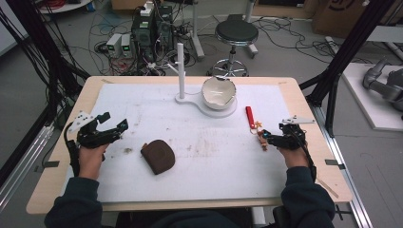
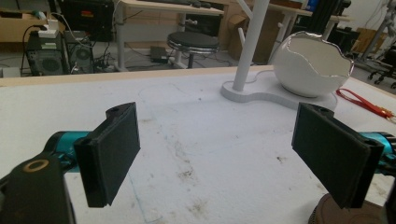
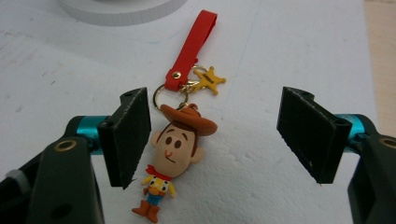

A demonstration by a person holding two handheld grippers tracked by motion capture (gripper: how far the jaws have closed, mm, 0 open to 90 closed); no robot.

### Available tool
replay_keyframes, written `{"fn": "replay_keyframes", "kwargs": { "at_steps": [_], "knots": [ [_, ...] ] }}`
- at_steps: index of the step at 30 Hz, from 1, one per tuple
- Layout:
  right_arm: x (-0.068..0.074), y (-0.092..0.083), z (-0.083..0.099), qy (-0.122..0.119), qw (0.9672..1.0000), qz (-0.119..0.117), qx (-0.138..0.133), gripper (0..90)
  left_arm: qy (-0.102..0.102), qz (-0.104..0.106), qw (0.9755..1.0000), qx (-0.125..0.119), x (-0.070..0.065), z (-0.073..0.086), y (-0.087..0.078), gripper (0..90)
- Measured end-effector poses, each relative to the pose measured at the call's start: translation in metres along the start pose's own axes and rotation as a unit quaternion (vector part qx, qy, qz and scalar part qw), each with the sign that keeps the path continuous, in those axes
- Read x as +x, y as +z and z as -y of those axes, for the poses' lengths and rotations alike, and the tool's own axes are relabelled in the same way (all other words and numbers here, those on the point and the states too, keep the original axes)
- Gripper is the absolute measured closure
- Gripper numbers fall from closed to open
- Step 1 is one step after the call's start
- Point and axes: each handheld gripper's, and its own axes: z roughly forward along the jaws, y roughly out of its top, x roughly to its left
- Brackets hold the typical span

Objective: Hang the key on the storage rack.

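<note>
One small, light cowboy keychain (image 3: 175,154) is lying between the wide-open, empty jaws of the right hand-held gripper (image 3: 212,140), and its hard rubbery head is looking easiest to pinch.

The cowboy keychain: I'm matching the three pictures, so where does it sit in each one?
High view: the cowboy keychain lies right of centre, at the right gripper.
Left gripper view: its red strap shows at the right edge, behind the jaw; the figure isn't visible.
Right gripper view: centre, the figure lying between the open jaws.
Shared landmark: the white stand base.
</note>
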Motion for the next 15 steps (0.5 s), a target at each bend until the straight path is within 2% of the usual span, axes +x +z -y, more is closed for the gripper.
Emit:
{"fn": "replay_keyframes", "kwargs": {
  "at_steps": [6,8,9,12,14,15],
  "knots": [
    [0.009,0.019,0.003,-0.006,0.9983,-0.019,0.054,26.9,-0.005,-0.005,1.0000,0.005,0.002,0.002,-0.001,15.1],
    [0.011,0.023,0.004,-0.010,0.9977,-0.022,0.064,26.9,-0.003,-0.004,1.0000,0.007,0.002,0.003,0.000,15.1],
    [0.013,0.027,0.005,-0.015,0.9964,-0.014,0.082,31.4,-0.002,-0.003,1.0000,0.007,0.001,0.003,0.000,15.2],
    [0.009,0.031,0.007,0.000,0.9946,-0.014,0.103,37.7,-0.001,-0.003,0.9999,0.010,0.001,0.003,-0.001,15.4],
    [0.006,0.030,0.007,0.005,0.9948,-0.017,0.100,47.0,-0.002,-0.004,0.9999,0.011,0.001,0.004,-0.001,15.4],
    [0.006,0.029,0.007,0.002,0.9948,-0.013,0.101,47.1,-0.002,-0.004,0.9999,0.011,0.001,0.004,-0.001,15.4]
  ]
}}
